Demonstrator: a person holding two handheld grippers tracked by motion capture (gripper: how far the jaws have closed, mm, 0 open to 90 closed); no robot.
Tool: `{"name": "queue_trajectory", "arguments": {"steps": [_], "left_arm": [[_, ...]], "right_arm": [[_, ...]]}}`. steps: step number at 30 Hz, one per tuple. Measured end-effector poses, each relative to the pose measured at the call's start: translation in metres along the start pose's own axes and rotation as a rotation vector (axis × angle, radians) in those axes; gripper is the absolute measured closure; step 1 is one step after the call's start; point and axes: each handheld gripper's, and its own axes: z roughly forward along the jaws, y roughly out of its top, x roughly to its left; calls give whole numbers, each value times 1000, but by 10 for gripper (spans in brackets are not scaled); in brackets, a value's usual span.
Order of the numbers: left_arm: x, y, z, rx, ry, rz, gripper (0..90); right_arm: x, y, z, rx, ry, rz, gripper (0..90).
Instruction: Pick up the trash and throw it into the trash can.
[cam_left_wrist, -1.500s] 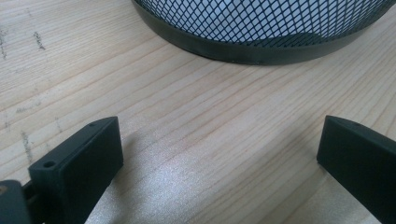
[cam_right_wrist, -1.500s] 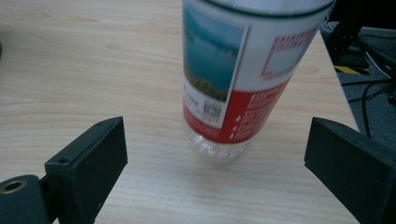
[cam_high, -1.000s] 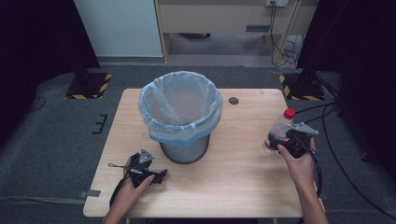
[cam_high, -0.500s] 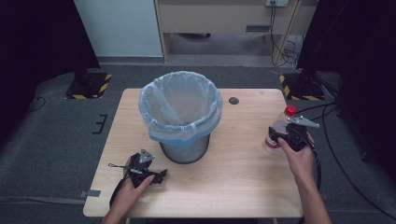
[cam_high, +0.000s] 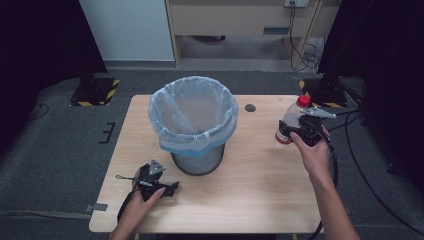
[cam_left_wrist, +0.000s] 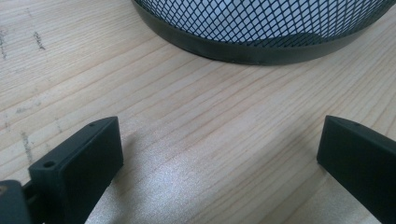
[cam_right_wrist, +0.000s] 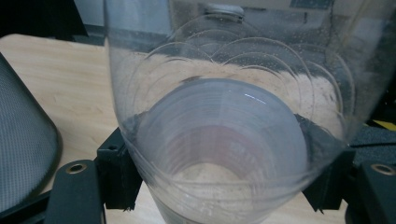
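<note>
Your right gripper (cam_high: 295, 134) has its jaws clamped against the sides of a clear, ribbed plastic bottle with a red cap (cam_high: 290, 122), held above the right edge of the pale wood-grain table (cam_high: 260, 190). Your left gripper (cam_high: 170, 189) rests wide open and empty on the table near the black wire-mesh bin lined with a translucent blue bag (cam_high: 194, 122).

Clear plastic bottle (cam_high: 289, 121) with red cap, tilted, lifted above the table's right edge

One bottle (cam_high: 290, 122), one mesh bin (cam_high: 194, 125), one table (cam_high: 260, 190), two grippers.
</note>
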Motion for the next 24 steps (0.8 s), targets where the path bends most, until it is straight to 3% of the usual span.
{"name": "queue_trajectory", "arguments": {"steps": [4, 11, 17, 24], "left_arm": [[0, 0, 0, 0, 0, -1, 0], [0, 0, 0, 0, 0, 0, 0], [0, 0, 0, 0, 0, 0, 0], [0, 0, 0, 0, 0, 0, 0]], "right_arm": [[8, 17, -2, -19, 29, 19, 274], [21, 43, -2, -36, 51, 7, 275], [28, 56, 1, -48, 66, -6, 275], [30, 63, 4, -73, 96, 22, 276]]}}
